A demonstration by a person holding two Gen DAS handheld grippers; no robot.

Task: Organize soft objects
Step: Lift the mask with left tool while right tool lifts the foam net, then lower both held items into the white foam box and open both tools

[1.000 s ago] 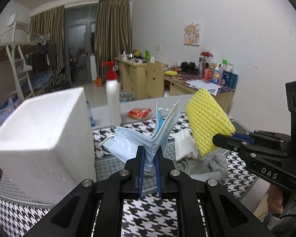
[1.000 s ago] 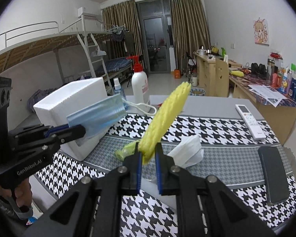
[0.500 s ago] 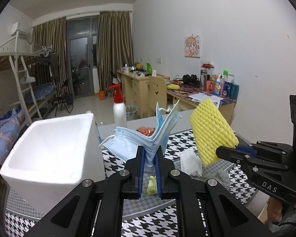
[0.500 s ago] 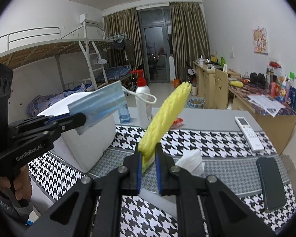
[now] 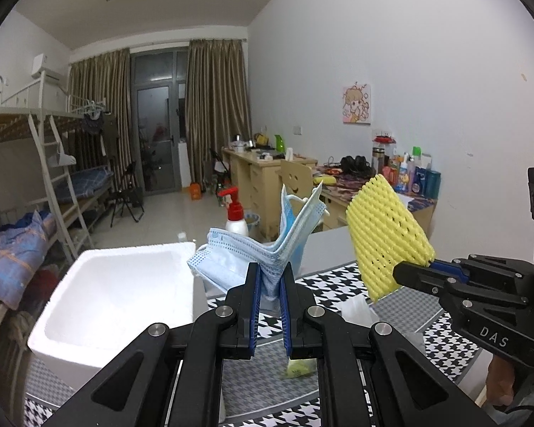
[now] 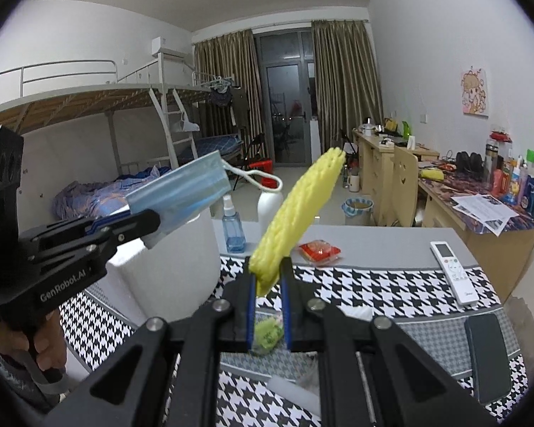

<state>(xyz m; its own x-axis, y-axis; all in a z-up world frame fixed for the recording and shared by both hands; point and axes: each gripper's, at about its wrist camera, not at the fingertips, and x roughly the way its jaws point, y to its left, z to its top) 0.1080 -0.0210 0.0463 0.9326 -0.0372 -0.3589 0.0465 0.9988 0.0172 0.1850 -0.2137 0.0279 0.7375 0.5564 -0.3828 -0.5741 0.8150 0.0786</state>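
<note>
A white foam box (image 5: 106, 295) stands open at the left end of the houndstooth-covered desk (image 6: 373, 284), its hollow bare as far as can be seen. Just right of it, held in the air near the box's rim, the left tool (image 5: 270, 281) is pressed together on a bundle of blue face masks (image 5: 263, 249), which fan up and out from the pads, one ear loop swinging loose. Further right, the right tool (image 6: 268, 277) pinches the bottom edge of a yellow foam net sleeve (image 6: 299, 213), which stands up tilted above the jaws and well clear of the desk. Below and between the two tools a crumpled white tissue (image 5: 356, 309) and a small green packet (image 6: 267, 331) lie on the cloth; a red snack packet (image 6: 318, 249), a remote control (image 6: 452, 270) and a dark phone (image 6: 487, 356) sit toward the right. The risk from here looks twofold: the masks are gripped only at a folded corner, so one layer could slide free short of the box, and the loose loop could snag the pump bottle (image 5: 235, 217) behind it. The springy sleeve, held by a thin edge, could pop out if swung quickly, and both tools reaching for the box together could collide.
</note>
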